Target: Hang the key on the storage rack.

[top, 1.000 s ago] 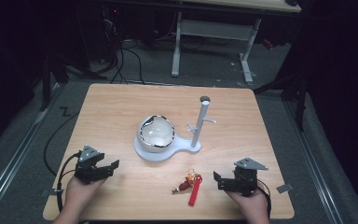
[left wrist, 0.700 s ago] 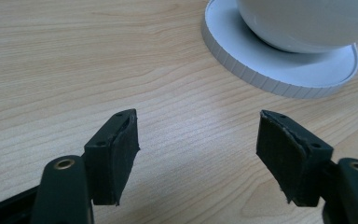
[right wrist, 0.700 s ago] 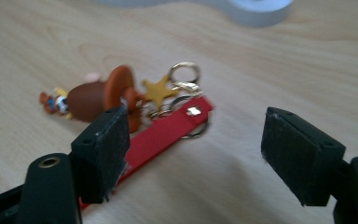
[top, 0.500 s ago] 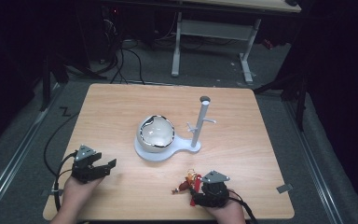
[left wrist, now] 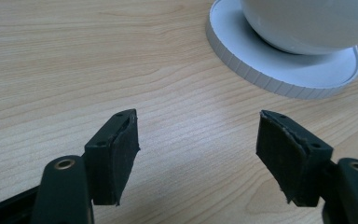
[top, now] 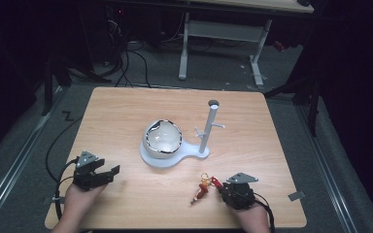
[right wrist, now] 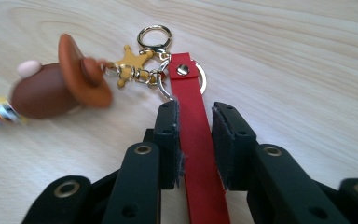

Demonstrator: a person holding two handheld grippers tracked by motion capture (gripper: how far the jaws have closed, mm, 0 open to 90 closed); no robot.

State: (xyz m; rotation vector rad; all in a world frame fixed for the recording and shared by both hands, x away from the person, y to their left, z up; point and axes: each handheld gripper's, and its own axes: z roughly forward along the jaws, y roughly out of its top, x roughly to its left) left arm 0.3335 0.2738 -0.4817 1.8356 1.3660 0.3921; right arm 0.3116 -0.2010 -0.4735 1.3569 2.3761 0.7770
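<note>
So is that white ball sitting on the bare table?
No, the white ball rests on a round white stand, which lies between it and the wooden table.

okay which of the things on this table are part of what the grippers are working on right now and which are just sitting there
In use:
- red strap of the keychain, between the right gripper's closed jaws
- cowboy figure charm on the same ring

Just sitting there:
- white stand with pegs
- shiny ball on its base
- left gripper, open over bare table

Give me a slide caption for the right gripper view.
Right tongs closed on the red strap of a keychain lying on the table.
</note>
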